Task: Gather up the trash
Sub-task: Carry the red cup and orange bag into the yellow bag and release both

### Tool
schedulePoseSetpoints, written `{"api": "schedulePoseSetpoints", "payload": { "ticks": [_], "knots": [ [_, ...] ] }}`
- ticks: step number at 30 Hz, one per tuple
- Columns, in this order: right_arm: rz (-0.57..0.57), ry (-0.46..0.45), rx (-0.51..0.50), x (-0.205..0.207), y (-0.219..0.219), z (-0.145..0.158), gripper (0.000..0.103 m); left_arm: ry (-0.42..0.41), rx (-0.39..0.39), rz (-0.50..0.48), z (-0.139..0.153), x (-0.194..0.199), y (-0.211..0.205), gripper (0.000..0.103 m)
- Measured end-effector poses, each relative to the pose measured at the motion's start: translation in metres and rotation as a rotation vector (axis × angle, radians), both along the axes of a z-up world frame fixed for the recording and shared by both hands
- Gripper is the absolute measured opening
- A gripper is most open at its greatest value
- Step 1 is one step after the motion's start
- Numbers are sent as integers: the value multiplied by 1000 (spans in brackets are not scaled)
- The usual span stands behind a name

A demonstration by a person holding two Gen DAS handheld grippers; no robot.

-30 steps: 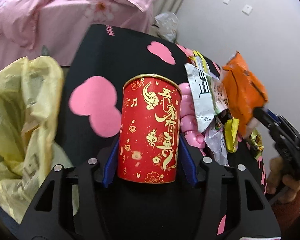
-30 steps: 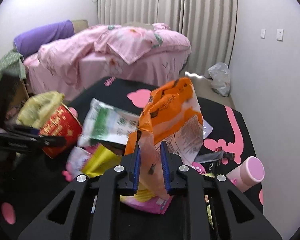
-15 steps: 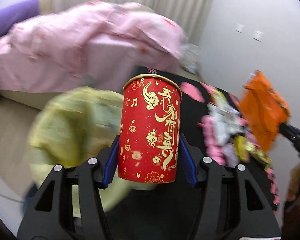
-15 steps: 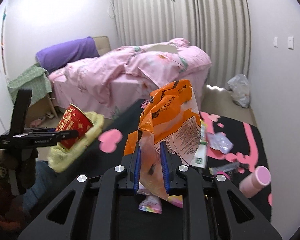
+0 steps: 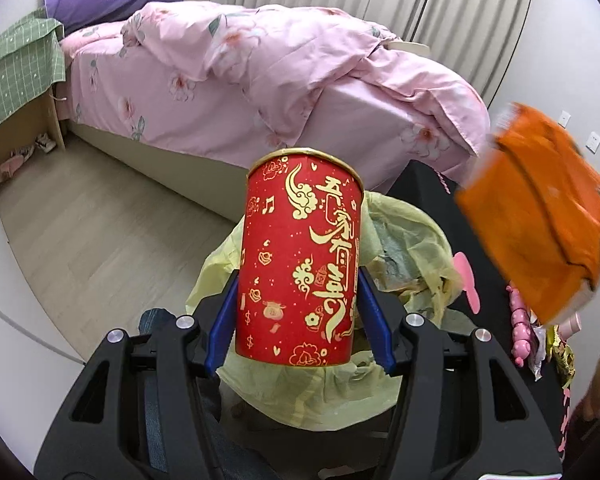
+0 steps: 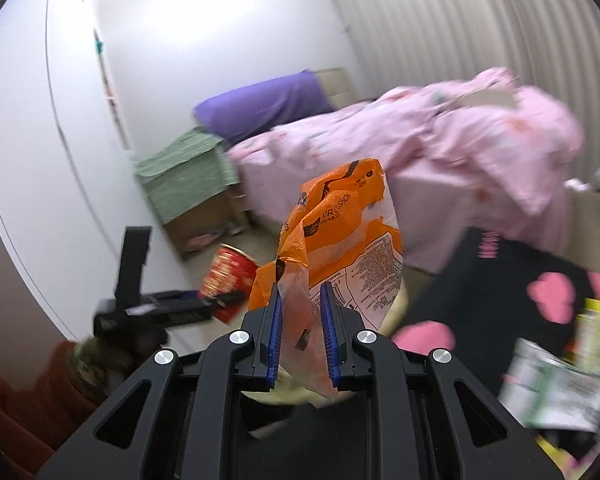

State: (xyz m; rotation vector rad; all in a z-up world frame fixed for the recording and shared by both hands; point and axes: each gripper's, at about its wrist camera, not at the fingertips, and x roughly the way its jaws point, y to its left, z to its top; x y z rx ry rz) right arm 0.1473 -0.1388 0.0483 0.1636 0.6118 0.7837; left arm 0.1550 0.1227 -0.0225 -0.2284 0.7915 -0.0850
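Left wrist view has swung off the black mat with pink cloud shapes (image 5: 488, 240) and now takes in the pink-quilted bed (image 5: 260, 72) across the top of the frame and the pale wood floor (image 5: 80, 240) at left — a second ago that mat and its litter filled the picture. The crumpled yellow plastic trash bag (image 5: 412, 240), earlier at the left edge, now sits at centre, directly behind and below the load, its mouth open toward lower right. The left gripper (image 5: 298, 320) remains clenched on the red cylindrical can with gold characters (image 5: 300, 264), blue pads pressing both sides, the can upright and unchanged in the grip.

Right wrist view has turned the same way: the mat, once spread below, is pushed to the right edge, with the leftover green-and-white wrappers (image 6: 556, 392) blurred at lower right. The right gripper (image 6: 302, 332) stays pinched on the orange and clear crinkled plastic packet (image 6: 340, 240), which stands up between the narrow jaws. A pale yellow patch of bag shows just under the packet at lower centre.

Judging by this, both pickups are done and both hands have carried their trash to the bag — release over its mouth looks like the step in hand, while more litter waits on the mat
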Motion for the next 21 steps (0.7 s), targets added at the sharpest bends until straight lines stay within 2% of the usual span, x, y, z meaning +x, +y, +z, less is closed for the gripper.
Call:
{"api": "schedulePoseSetpoints", "payload": {
  "ticks": [3,7,9,11,16,18,21],
  "knots": [
    [56,109,-15,38,25,-29,19,38,-26,-34,-17,11,-4,53],
    [4,211,-182,78,44,-73,19,98,-23,-77,-43,34,-18,53],
    [1,227,-193,90,43,-78,19,137,-36,-92,-60,49,-23,53],
    [-14,214,-259,100,49,-80,19,164,-44,-110,-72,61,-29,53],
    [14,228,-317,121,62,-94,19,174,-78,-143,-80,65,-32,53],
    [25,234,-332,126,68,-100,19,172,-90,-120,-79,62,-25,57],
    [37,262,-337,133,71,-111,19,143,-90,-82,-74,54,-16,70]
  ]
}}
